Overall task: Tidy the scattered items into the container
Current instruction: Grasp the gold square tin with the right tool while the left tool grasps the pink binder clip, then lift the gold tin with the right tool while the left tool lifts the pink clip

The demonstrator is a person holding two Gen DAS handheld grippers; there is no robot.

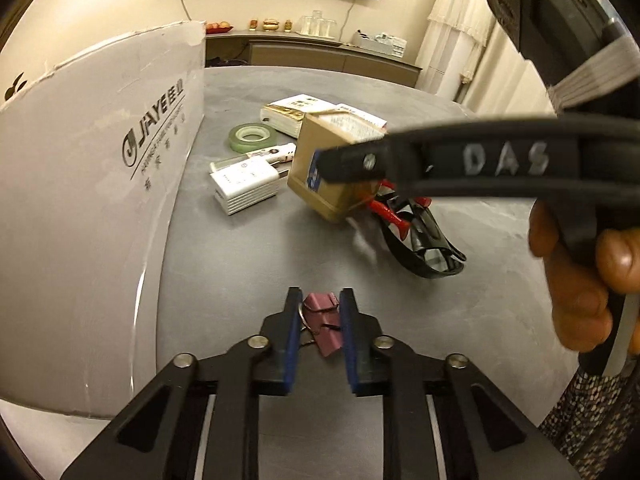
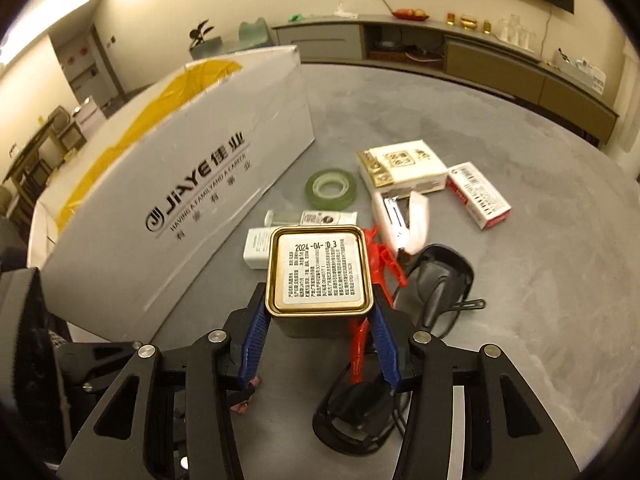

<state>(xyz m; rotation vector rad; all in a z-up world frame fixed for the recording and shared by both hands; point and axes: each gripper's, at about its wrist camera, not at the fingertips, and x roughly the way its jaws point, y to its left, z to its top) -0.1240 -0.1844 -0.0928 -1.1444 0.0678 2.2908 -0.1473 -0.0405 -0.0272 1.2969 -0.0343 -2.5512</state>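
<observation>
we see the right gripper [image 2: 320,320] with its blue fingers [image 2: 253,344] closed on a gold tin [image 2: 319,270], held tilted and clear of the grey table [image 2: 520,320], its labelled face turned toward the right camera. the left gripper [image 1: 320,340] has its fingers [image 1: 291,344] narrowed around a pink binder clip [image 1: 323,320], both pads touching it, low over the near part of the table. the white box [image 2: 172,200], printed with a logo, stands at the left, its open top showing yellow inside. the rest lies scattered to its right: a green tape roll [image 2: 331,186], a white charger [image 1: 245,190], a small tube [image 2: 320,217], a white pack [image 2: 402,166], a red-and-white carton [image 2: 478,194], a pink stapler [image 2: 404,220], black sunglasses [image 1: 424,246] and something red [image 2: 384,258] beside the tin. a hand [image 1: 580,280] grips the right tool's handle.
</observation>
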